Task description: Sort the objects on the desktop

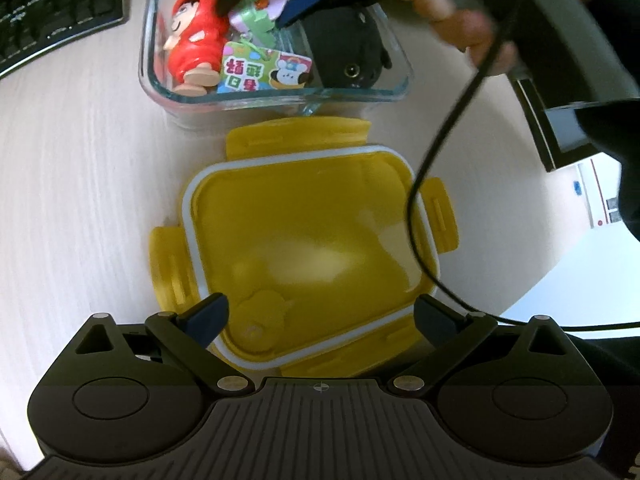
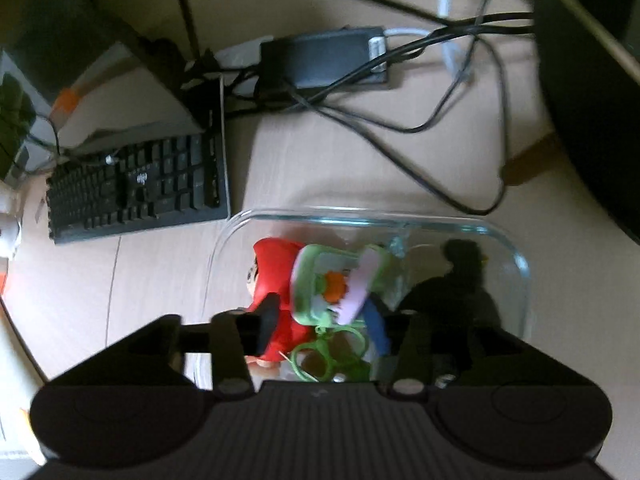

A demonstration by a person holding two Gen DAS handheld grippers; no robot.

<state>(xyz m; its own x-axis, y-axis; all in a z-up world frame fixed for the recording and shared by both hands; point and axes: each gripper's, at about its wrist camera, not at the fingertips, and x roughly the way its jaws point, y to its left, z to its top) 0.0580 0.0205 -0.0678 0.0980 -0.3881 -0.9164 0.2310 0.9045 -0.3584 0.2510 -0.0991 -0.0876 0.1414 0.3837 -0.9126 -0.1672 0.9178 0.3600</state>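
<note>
A clear glass container (image 1: 160, 92) sits on the desk and holds a red doll (image 1: 192, 40), a green and purple keychain toy (image 1: 260, 20) with a printed tag (image 1: 264, 72), and a black plush (image 1: 344, 52). A yellow lid (image 1: 304, 240) lies inner side up in front of it. My left gripper (image 1: 320, 316) is open, fingers either side of the lid's near edge. My right gripper (image 2: 326, 316) hovers over the container (image 2: 516, 264), open, with the keychain toy (image 2: 336, 280) between its fingers and the red doll (image 2: 276, 280) and the black plush (image 2: 452, 296) to either side.
A black keyboard (image 2: 136, 188) lies left of the container. A power brick (image 2: 324, 56) and tangled cables (image 2: 420, 128) lie behind it. A dark monitor base (image 2: 592, 100) is at the right. A black cable (image 1: 440, 160) hangs over the lid. The desk edge is at the right (image 1: 540, 292).
</note>
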